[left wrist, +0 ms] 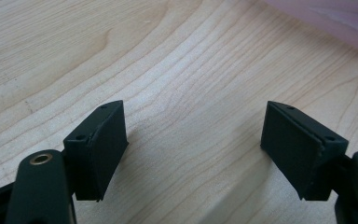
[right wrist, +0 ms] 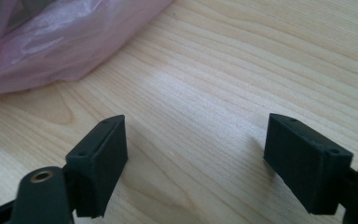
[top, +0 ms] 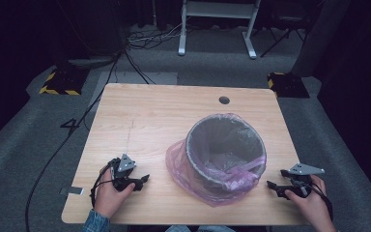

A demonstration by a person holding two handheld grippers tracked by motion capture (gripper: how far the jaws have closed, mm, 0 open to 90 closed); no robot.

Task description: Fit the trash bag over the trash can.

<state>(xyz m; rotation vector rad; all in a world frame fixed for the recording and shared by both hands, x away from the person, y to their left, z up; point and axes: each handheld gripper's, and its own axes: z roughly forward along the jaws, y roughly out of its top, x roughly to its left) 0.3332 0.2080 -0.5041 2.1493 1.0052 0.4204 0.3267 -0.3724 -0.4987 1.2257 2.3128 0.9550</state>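
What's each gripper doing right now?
Left gripper: open, holding nothing, over bare table.
Right gripper: open, holding nothing, beside the pink bin bag.

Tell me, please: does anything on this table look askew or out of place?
Yes. The pink bag lining the bin sits unevenly: it bulges over the rim on the left and spreads on the table, while a bunched strip droops inside at the right.

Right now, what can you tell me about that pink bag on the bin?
The thin, see-through pink plastic bag lines the round grey waste bin. It looks crinkly and loose. Its top is folded out over the bin's rim and hangs down the outside, bunching on the light wooden table at the bin's left and front. A twisted pink strip crosses inside near the right rim. Neither tool touches it.
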